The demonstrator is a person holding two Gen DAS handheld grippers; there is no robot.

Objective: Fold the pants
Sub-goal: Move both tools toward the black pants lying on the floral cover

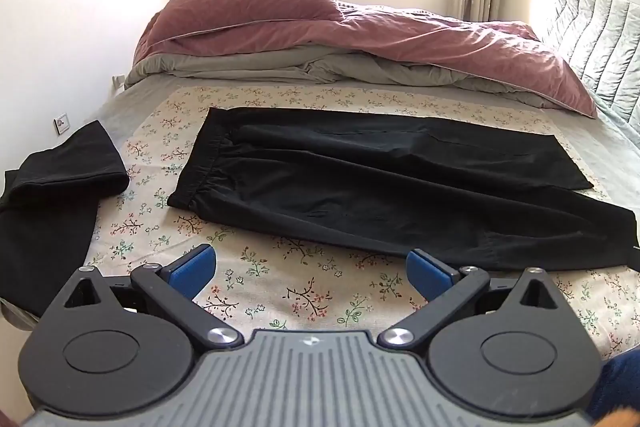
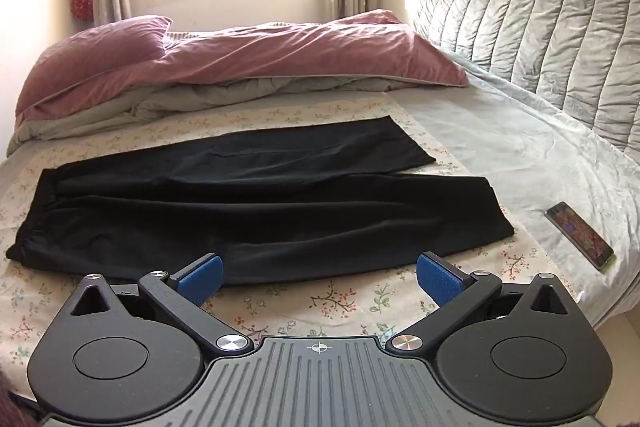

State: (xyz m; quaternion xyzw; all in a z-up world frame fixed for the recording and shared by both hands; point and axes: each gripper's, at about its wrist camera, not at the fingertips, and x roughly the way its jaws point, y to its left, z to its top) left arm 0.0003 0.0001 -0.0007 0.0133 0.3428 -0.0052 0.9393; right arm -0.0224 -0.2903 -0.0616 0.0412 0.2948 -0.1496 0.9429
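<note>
Pants: black pants [image 1: 384, 183] lie flat across the bed [image 1: 280, 291], legs apart.
Jaws: left gripper [image 1: 311, 269] and right gripper [image 2: 320, 273] fully spread, holding nothing.
Advice: pinch both near-leg ends together, lift evenly.

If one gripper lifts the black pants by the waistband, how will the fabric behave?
The black pants lie flat with soft wrinkles, so they will probably hang limp and sag. The two legs, now spread apart at the hems, would likely swing together. The thin fabric looks light, and may drag across the floral sheet.

Black pants [image 1: 384, 183] flat on bed, legs spread.
</note>
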